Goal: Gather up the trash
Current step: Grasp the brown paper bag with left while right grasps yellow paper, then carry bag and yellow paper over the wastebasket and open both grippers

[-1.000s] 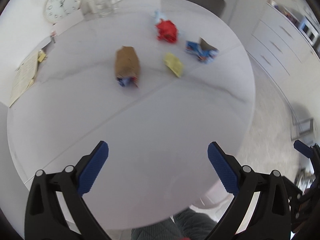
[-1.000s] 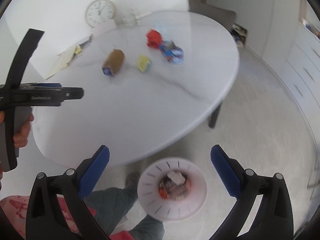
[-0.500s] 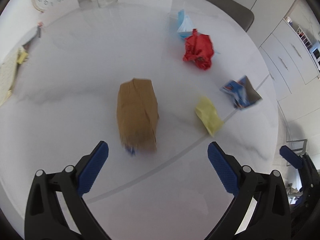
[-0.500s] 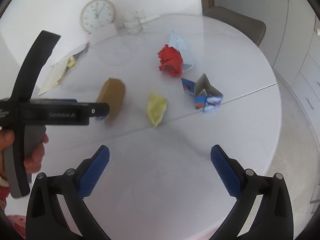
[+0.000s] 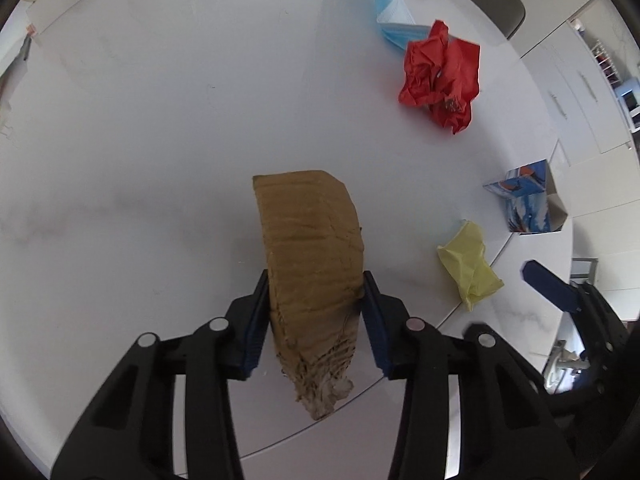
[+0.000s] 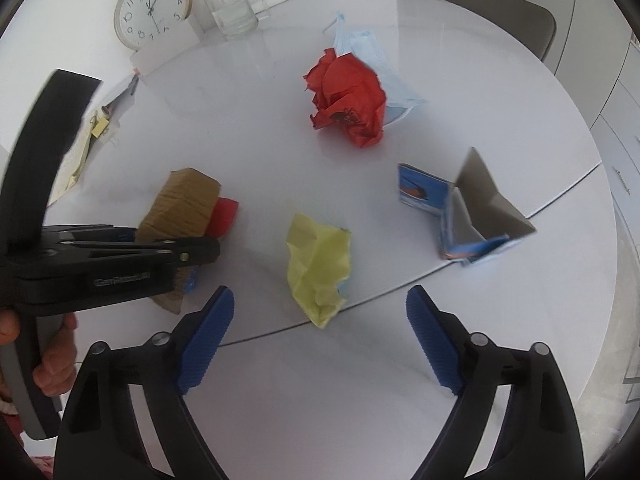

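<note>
A crumpled brown paper bag (image 5: 312, 248) lies on the round white table (image 5: 140, 160). My left gripper (image 5: 314, 280) is closing on it, and its blue pads touch both sides of the bag. In the right wrist view the same bag (image 6: 180, 208) sits behind the left gripper's body. My right gripper (image 6: 320, 292) hovers over a crumpled yellow paper (image 6: 318, 264). Its jaws are closing but still stand wide, clear of the paper. Farther off lie a red crumpled paper (image 6: 348, 100), a blue face mask (image 6: 372, 60) and a torn blue carton (image 6: 460, 216).
A clock (image 6: 152, 8) and a glass mug (image 6: 236, 12) stand at the table's far edge, with papers (image 6: 80, 152) at the left. A chair (image 6: 500, 8) is behind the table and white drawers (image 5: 580, 92) are to the right.
Both grippers came forward and down over the table. The left jaws went from wide open to closed around the brown bag. The right jaws narrowed a little over the yellow paper.
</note>
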A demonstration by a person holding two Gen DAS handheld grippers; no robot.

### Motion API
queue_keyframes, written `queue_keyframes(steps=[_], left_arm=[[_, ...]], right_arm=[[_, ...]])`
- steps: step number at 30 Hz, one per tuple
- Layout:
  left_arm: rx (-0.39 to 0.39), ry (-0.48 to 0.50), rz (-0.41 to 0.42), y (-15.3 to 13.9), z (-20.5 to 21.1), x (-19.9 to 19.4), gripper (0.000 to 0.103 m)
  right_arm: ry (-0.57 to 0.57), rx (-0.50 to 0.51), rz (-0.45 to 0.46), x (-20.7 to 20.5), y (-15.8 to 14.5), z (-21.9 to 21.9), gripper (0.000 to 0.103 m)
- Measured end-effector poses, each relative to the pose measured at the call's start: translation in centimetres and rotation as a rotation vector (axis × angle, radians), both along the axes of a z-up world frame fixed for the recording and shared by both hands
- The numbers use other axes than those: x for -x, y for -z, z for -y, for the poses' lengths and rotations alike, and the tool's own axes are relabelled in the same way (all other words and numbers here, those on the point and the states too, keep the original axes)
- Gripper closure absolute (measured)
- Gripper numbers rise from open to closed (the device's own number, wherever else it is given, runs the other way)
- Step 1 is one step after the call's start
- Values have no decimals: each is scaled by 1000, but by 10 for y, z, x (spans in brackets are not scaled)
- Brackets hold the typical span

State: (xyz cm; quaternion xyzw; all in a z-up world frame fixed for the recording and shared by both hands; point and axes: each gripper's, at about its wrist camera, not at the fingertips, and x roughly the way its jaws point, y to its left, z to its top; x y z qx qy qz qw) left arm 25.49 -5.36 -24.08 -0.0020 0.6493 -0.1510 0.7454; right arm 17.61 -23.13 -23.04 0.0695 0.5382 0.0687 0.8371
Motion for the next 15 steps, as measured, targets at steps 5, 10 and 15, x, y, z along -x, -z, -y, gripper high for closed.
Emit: queue_keyframes(steps=[5, 10, 15], left_arm=[[7, 3, 44, -14, -17, 5, 61], [-39, 11, 100, -28, -30, 12, 61], [-63, 4, 104, -30, -40, 11, 61]], right_arm=[[24, 9, -38, -13, 10, -3, 35], [16, 39, -59, -23, 16, -10, 63], [-13, 32, -65, -26, 14, -14, 66]])
